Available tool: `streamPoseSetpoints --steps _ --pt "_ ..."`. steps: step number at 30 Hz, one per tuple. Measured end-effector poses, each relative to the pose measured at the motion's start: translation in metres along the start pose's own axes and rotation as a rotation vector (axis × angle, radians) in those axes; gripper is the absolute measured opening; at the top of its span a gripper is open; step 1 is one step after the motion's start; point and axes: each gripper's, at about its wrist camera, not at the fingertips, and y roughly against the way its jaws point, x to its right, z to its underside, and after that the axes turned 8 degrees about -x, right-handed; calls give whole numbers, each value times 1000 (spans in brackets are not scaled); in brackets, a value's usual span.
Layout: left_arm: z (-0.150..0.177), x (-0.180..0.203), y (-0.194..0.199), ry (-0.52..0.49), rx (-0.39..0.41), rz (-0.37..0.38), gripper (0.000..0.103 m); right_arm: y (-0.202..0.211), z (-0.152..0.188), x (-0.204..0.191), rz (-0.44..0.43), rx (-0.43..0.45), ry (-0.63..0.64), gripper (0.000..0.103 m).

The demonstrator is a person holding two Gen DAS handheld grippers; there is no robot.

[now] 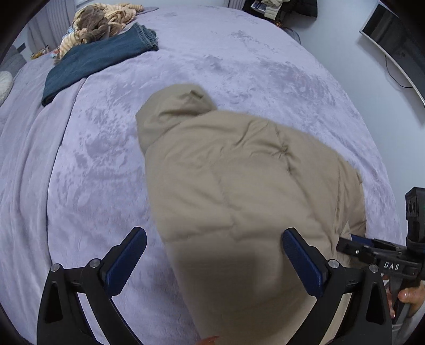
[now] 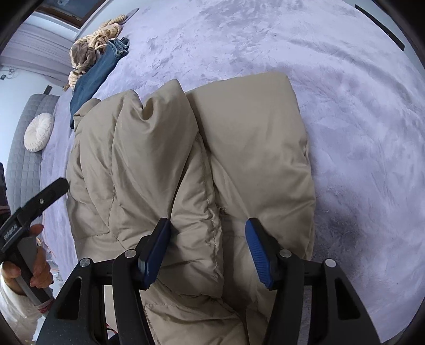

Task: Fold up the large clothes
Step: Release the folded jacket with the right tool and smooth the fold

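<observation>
Beige puffer jacket [image 2: 202,164] lies on the lavender plush bedspread [image 2: 358,132], bulked into thick rolls, quilting seams visible, nearest edge running under both grippers. Right wrist view: right gripper [image 2: 207,246] spread wide, blue-padded fingers [image 2: 256,249] straddling a raised seamed fold of the jacket; the left pad sits against or just beside the fabric, the right pad stands apart from it; nothing clamped. Left of the jacket in the same view, the left gripper [image 2: 57,187] shows side-on, carried in a bare hand [image 2: 37,262]. Left wrist view: left gripper [image 1: 213,252] also spread wide, with the blurred near lobe of the jacket [image 1: 239,191] between its fingers [image 1: 127,260]; the right pad lies at the fabric edge, the left pad is over bare bedspread [image 1: 93,159]; no grip on the cloth. At the right edge of that view the right gripper [image 1: 356,242] shows side-on at the jacket's corner; whether it touches cannot be told. Beyond the jacket, open bedspread. Farther out, toward the head of the bed, folded blue jeans [image 1: 93,58] lie flat, and just behind them sits a heap of tan and brown striped plush fabric [image 1: 103,18]. Right wrist view shows a round white cushion [image 2: 38,132] against a grey quilted headboard [image 2: 24,169]. A dark monitor [image 1: 393,37] stands by the far wall.
</observation>
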Motion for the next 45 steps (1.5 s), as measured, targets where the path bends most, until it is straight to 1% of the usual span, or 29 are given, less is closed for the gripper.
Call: streamPoseSetpoints --steps 3,7,9,11,13,16,20,24,29,31,33,38,45 --pt "22 -5 -10 54 -47 17 103 -6 5 1 18 -2 23 61" --pt "38 -2 -13 95 -53 2 103 -9 11 -1 42 -19 66 61" --pt "42 -1 -12 114 -52 -2 103 -8 13 -1 34 -29 69 61" --pt "45 0 -10 123 -43 -10 103 -5 15 1 9 -38 62 61" --pt "47 -2 -8 137 -44 -5 103 -1 16 3 -14 -42 58 61" --pt "49 -5 -6 151 -50 1 103 7 22 4 -24 -36 36 64" --pt "54 -8 -1 136 -46 6 103 18 30 -1 -16 -5 30 65" --pt "59 -16 1 134 -55 22 103 27 40 -7 12 21 20 71" --pt "70 -26 6 131 -65 43 103 35 55 -19 47 37 19 72" --pt "74 -29 8 111 -66 37 103 37 61 -24 61 53 16 80" --pt "77 -32 12 96 -66 28 103 40 69 -30 65 78 14 80" --pt "83 -43 18 74 -58 40 103 35 83 -41 72 95 -14 80" --pt "85 -56 18 98 -56 59 103 43 95 -52 102 143 -20 81"
